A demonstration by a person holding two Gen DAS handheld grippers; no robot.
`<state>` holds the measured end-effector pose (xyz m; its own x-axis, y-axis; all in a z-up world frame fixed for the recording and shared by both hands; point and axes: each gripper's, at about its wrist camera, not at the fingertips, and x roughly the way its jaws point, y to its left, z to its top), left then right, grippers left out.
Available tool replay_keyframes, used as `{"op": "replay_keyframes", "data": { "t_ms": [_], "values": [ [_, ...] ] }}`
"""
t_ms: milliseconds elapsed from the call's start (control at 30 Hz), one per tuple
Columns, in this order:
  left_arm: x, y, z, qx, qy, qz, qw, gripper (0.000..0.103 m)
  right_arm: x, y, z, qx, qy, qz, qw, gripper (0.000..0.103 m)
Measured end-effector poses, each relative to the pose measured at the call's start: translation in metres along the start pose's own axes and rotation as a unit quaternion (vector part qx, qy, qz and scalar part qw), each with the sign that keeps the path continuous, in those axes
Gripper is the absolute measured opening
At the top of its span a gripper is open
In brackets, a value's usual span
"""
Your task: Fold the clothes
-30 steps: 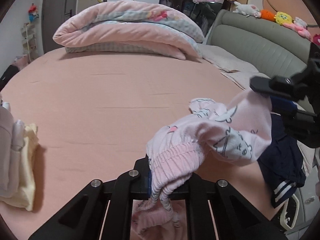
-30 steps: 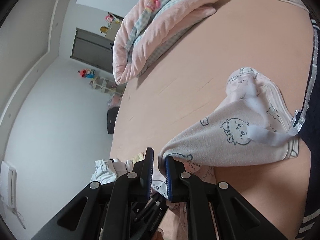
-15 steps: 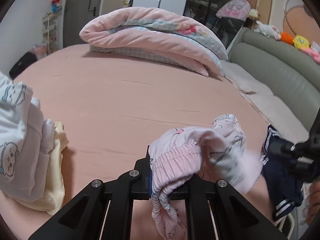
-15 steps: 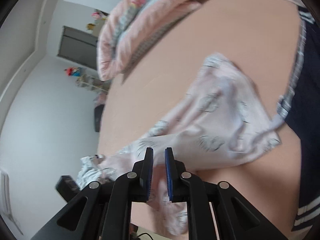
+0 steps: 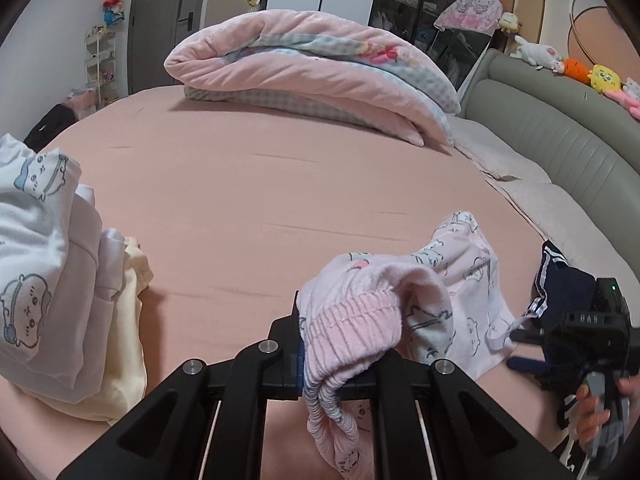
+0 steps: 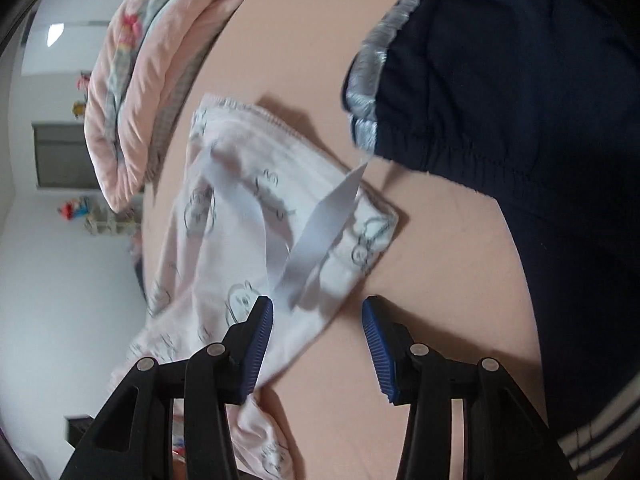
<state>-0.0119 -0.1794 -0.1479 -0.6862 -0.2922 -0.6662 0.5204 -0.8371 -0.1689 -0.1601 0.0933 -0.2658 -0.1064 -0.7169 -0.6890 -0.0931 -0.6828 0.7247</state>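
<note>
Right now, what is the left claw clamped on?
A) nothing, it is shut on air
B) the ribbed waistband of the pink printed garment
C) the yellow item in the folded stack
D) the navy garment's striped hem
B: in the left wrist view the left claw is shut on the ribbed waistband of the pink printed garment, which bunches over and hangs below its fingers.

A bed [image 5: 248,208] in a pink sheet is carrying a folded quilt [image 5: 312,68] well beyond the left jaws. Folded clothes [image 5: 60,288] are lying to their left, pink printed pants [image 6: 248,216] are resting partly between the right jaws, and a navy garment [image 6: 520,92], perhaps shorts, is lying beyond those.
</note>
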Motion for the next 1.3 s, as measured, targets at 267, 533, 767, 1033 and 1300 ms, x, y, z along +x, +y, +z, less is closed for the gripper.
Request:
{"op": "replay_keyframes", "data": {
  "t_ms": [267,533,767,1033,1300],
  "values": [
    [0.014,0.013,-0.012,-0.017,0.031,0.004,0.9994,0.008,0.012,0.001,0.014,0.002,-0.015,0.008,1.0,0.046],
    [0.04,0.013,-0.031,-0.008,0.096,0.03,0.9949,0.014,0.017,0.012,0.012,-0.022,-0.03,-0.023,0.999,0.022],
    [0.014,0.02,-0.032,-0.019,0.078,0.005,0.9968,0.055,0.013,-0.002,0.011,-0.005,-0.034,-0.016,0.999,0.008],
    [0.01,0.012,-0.037,-0.017,0.111,-0.036,0.993,0.056,0.017,0.011,0.009,-0.011,-0.021,0.004,1.0,0.008],
    [-0.001,0.02,-0.044,-0.069,0.132,-0.085,0.9852,0.056,0.004,0.022,0.004,-0.029,-0.033,0.028,0.999,0.008]
  ]
}}
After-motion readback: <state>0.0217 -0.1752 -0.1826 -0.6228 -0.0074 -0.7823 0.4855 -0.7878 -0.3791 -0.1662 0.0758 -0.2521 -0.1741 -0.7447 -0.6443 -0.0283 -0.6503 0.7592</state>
